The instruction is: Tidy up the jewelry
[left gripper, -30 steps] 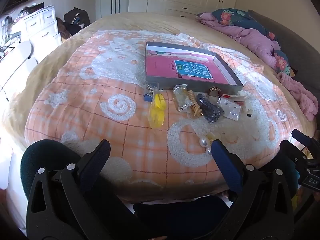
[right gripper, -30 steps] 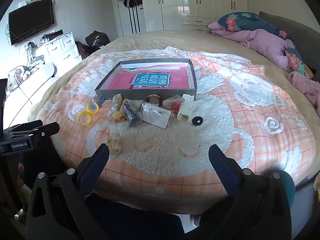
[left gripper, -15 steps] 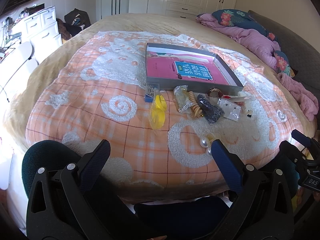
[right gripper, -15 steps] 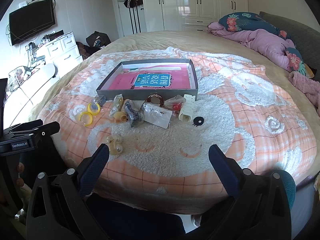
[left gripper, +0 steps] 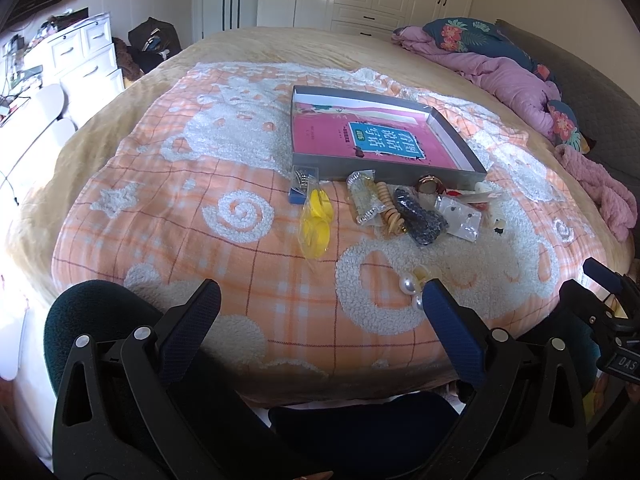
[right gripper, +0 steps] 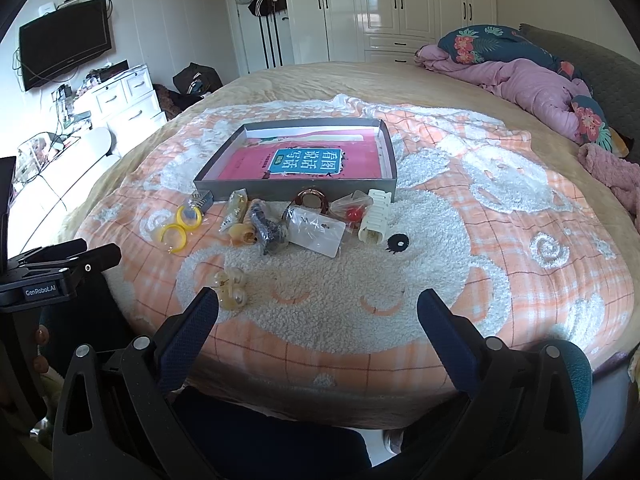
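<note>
A grey shallow box [left gripper: 384, 166] [right gripper: 218, 168] with a pink book inside lies on the orange and white blanket. In front of it lie several jewelry pieces: yellow rings in a bag [left gripper: 316, 216] [right gripper: 180, 226], a dark beaded piece [left gripper: 420, 218] [right gripper: 268, 230], a clear bag with earrings [left gripper: 460, 216] [right gripper: 316, 230], a brown bangle [right gripper: 312, 200], a white hair clip [right gripper: 376, 216]. Pearl earrings [left gripper: 412, 286] [right gripper: 232, 286] lie nearest. My left gripper [left gripper: 320, 304] and right gripper [right gripper: 318, 310] are open and empty, hovering at the bed's near edge.
Pink bedding and floral pillows [right gripper: 532, 76] are piled at the far right. White drawers [right gripper: 124, 100] and a wall TV [right gripper: 64, 48] stand at the left. White wardrobes [right gripper: 400, 0] line the back wall. The other gripper shows at each view's side [left gripper: 612, 320] [right gripper: 52, 276].
Both grippers have drifted slightly forward toward the bed. Nothing on the blanket has moved, and both stay open.
</note>
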The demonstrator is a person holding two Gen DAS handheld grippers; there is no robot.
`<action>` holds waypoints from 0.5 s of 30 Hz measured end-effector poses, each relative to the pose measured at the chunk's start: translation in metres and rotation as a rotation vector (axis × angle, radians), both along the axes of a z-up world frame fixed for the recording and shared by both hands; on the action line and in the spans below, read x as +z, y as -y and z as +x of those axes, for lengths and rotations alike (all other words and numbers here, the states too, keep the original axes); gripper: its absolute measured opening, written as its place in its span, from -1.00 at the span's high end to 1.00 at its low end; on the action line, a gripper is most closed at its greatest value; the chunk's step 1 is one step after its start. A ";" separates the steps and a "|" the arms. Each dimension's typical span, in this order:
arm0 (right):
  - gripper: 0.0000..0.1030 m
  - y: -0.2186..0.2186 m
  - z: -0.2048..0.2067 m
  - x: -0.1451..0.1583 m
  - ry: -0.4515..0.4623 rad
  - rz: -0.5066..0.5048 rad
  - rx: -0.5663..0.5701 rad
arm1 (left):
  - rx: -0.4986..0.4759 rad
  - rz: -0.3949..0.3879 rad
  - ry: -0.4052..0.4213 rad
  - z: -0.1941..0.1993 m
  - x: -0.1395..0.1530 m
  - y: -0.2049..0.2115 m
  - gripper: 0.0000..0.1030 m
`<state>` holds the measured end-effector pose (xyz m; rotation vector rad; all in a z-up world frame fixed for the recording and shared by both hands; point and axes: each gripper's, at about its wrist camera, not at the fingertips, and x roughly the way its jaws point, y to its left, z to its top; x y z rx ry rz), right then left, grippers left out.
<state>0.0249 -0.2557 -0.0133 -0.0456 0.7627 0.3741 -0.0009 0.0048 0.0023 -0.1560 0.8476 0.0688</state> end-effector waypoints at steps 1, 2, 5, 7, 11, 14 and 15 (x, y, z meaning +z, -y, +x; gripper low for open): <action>-0.92 0.000 0.000 0.000 0.000 0.001 0.001 | 0.000 0.000 0.000 0.000 0.000 0.000 -0.84; -0.92 0.000 0.000 0.000 0.000 0.000 0.002 | 0.000 0.000 0.000 0.000 0.000 0.000 -0.84; -0.92 -0.002 0.000 0.000 0.003 -0.002 0.004 | -0.001 -0.001 -0.002 0.000 0.000 0.000 -0.84; -0.92 -0.003 0.000 0.000 0.002 -0.003 0.006 | -0.002 -0.001 -0.003 0.000 0.001 -0.002 -0.84; -0.92 -0.004 0.000 0.000 0.000 -0.001 0.009 | -0.002 0.000 -0.002 0.000 0.001 -0.002 -0.84; -0.92 -0.005 0.000 -0.001 0.000 -0.001 0.016 | -0.003 0.000 -0.004 0.000 0.000 -0.001 -0.84; -0.92 -0.006 0.000 -0.001 0.000 -0.001 0.019 | -0.003 0.000 -0.005 0.000 0.000 -0.001 -0.84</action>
